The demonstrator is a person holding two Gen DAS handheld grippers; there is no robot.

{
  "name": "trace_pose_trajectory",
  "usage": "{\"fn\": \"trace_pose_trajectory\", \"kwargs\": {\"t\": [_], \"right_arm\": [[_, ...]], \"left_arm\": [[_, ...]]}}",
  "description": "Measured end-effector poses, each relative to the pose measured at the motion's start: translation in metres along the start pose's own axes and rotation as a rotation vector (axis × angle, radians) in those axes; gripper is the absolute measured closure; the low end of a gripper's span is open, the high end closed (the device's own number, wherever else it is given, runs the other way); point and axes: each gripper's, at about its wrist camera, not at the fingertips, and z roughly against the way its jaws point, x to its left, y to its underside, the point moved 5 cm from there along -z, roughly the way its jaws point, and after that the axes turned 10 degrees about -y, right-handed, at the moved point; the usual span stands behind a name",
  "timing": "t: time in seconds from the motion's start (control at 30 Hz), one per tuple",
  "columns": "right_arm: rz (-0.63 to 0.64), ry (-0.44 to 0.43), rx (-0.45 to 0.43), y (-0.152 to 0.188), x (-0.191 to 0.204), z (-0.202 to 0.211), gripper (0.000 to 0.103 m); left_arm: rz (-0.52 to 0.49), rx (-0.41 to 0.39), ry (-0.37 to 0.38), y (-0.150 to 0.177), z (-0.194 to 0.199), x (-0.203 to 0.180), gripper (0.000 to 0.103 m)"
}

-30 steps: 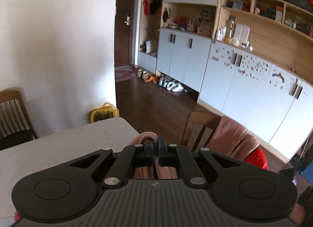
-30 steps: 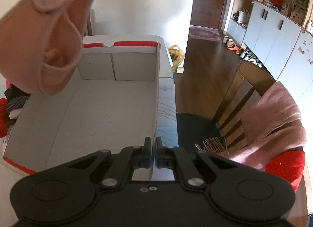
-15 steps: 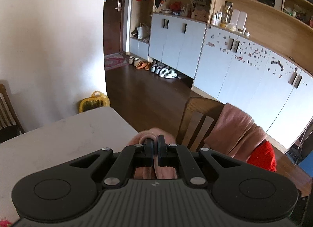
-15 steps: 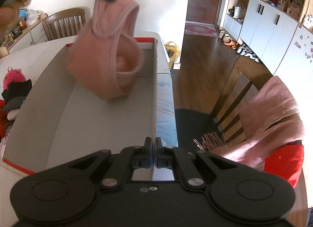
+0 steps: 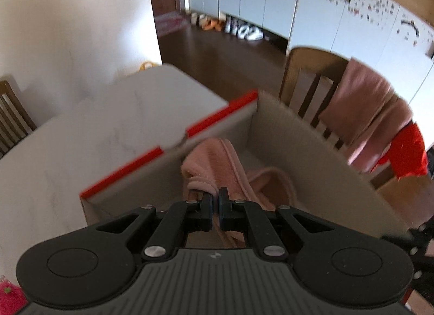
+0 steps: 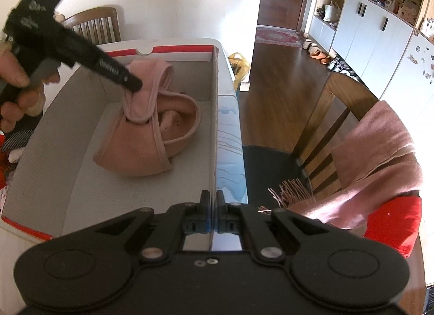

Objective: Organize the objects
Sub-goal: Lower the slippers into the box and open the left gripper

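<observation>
A pink knitted hat (image 6: 152,136) rests on the floor of an open cardboard box with a red rim (image 6: 179,49). My left gripper (image 5: 214,199) is shut on the hat's upper edge (image 5: 214,168) inside the box; it also shows in the right wrist view (image 6: 134,85). My right gripper (image 6: 213,198) is shut with its fingers on either side of the box's right wall (image 6: 214,125), at the near end.
The box stands on a white table (image 5: 95,130). A wooden chair (image 6: 333,114) with a pink scarf (image 6: 379,157) and a red cloth (image 6: 393,222) stands to the right. Dark and red garments (image 6: 10,141) lie left of the box. Another chair (image 6: 92,27) stands behind.
My left gripper has lowered the pink hat from above the box down onto its floor. My right gripper has stayed on the box wall.
</observation>
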Motion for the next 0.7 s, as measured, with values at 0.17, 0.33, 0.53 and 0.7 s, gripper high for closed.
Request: {"fn": "trace_pose_trajectory", "kwargs": {"t": [0.17,0.33,0.53,0.7], "right_arm": [[0.004,0.005,0.01,0.001,0.0,-0.001,0.101],[0.006,0.006,0.014,0.001,-0.001,-0.002,0.101],[0.01,0.009,0.014,0.001,-0.002,-0.004,0.101],[0.003,0.009,0.015,0.001,-0.004,-0.006,0.101]], "left_arm": [[-0.018,0.06,-0.024,0.01,-0.012,0.0,0.1],[0.004,0.094,-0.028,0.015,-0.012,0.003,0.098],[0.015,0.093,-0.038,0.02,-0.01,0.011,0.085],[0.04,0.047,-0.049,0.02,0.005,0.012,0.028]]}}
